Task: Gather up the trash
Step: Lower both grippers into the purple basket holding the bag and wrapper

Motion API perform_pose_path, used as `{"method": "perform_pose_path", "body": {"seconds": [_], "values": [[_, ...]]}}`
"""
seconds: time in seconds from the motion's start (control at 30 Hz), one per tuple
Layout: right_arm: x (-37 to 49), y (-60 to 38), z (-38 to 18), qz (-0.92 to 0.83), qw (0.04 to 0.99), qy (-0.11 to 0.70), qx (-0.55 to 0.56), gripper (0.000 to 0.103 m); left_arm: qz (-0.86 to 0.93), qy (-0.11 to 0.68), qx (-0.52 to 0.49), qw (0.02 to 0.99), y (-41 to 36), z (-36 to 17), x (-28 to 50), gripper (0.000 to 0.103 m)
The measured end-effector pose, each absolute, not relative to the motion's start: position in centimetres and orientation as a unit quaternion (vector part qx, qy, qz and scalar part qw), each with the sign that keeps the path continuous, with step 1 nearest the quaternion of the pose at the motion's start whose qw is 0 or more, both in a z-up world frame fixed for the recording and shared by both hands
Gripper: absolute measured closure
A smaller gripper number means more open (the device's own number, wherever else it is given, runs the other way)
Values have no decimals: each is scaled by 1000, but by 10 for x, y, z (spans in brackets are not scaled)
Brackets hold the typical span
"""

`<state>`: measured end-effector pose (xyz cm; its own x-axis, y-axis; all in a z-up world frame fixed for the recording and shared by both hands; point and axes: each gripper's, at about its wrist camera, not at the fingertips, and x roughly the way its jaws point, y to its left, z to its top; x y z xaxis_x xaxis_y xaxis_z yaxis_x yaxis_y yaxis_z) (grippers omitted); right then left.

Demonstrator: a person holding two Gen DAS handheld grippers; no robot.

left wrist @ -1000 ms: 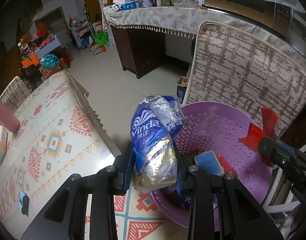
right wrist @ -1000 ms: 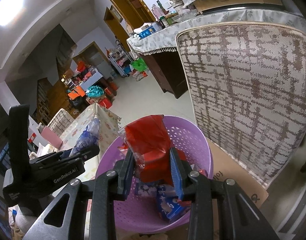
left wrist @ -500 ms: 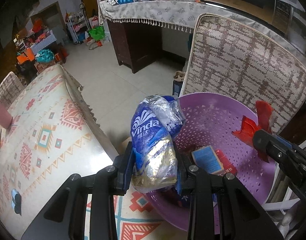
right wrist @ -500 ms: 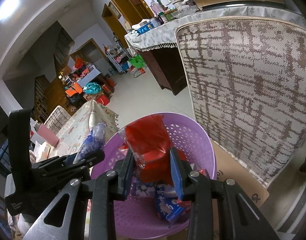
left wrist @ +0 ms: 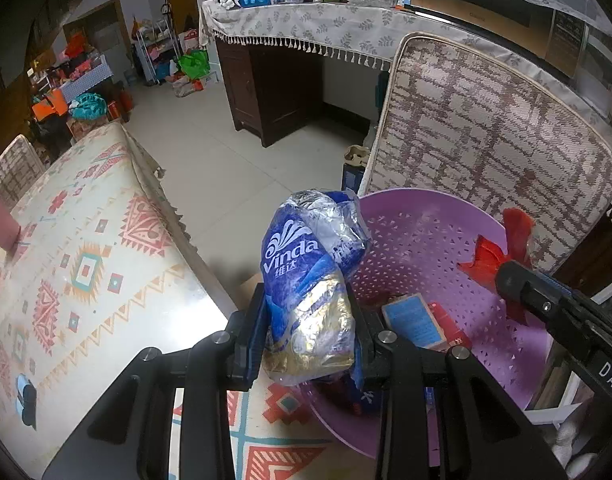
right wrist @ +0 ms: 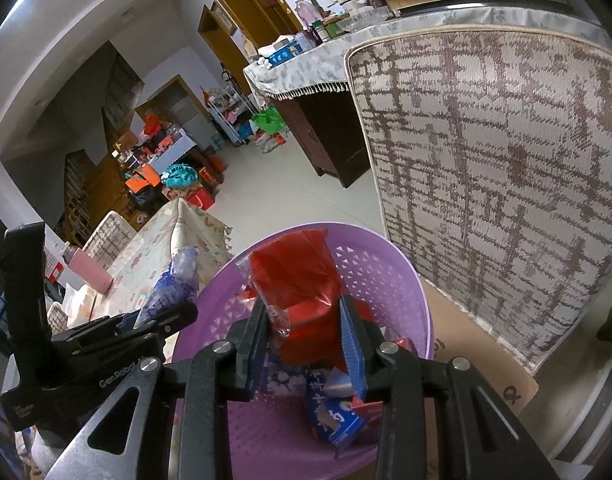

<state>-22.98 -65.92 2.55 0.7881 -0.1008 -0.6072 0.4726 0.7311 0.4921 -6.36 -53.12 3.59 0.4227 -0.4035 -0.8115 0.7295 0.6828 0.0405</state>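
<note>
Pale floor tiles stretch behind a patterned tablecloth and a woven chair back, with a purple basket between them. We tilt both grippers downward toward that basket. Our left gripper is closed on a crumpled blue Vinda wrapper, pads pressing both its sides; the wrapper stands roughly upright, its long axis running up and away from the jaws, at the basket's near rim beside the table edge. Our right gripper is clamped tight on a red plastic wrapper, which rises upright above the basket's inside, over small boxes lying at the bottom.
</note>
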Motion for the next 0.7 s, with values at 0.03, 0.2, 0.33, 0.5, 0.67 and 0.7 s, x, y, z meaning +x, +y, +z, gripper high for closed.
{"method": "perform_pose_path", "body": {"seconds": [0.03, 0.2, 0.33, 0.5, 0.67, 0.7], "values": [[-230, -659, 25, -161, 887, 283, 328, 65, -346, 411, 198, 820, -531, 36, -64, 71], [-230, -657, 27, -160, 888, 282, 326, 65, -352, 404, 188, 823, -528, 37, -68, 71], [-229, -653, 30, -160, 889, 282, 322, 65, -355, 393, 180, 829, -523, 40, -75, 71], [-229, -647, 33, -166, 894, 281, 307, 65, -354, 378, 172, 838, -518, 45, -80, 71], [-228, -647, 31, -174, 895, 284, 298, 65, -354, 381, 171, 837, -518, 43, -81, 71], [-228, -648, 31, -174, 894, 285, 299, 65, -354, 383, 171, 836, -518, 42, -81, 71]]}}
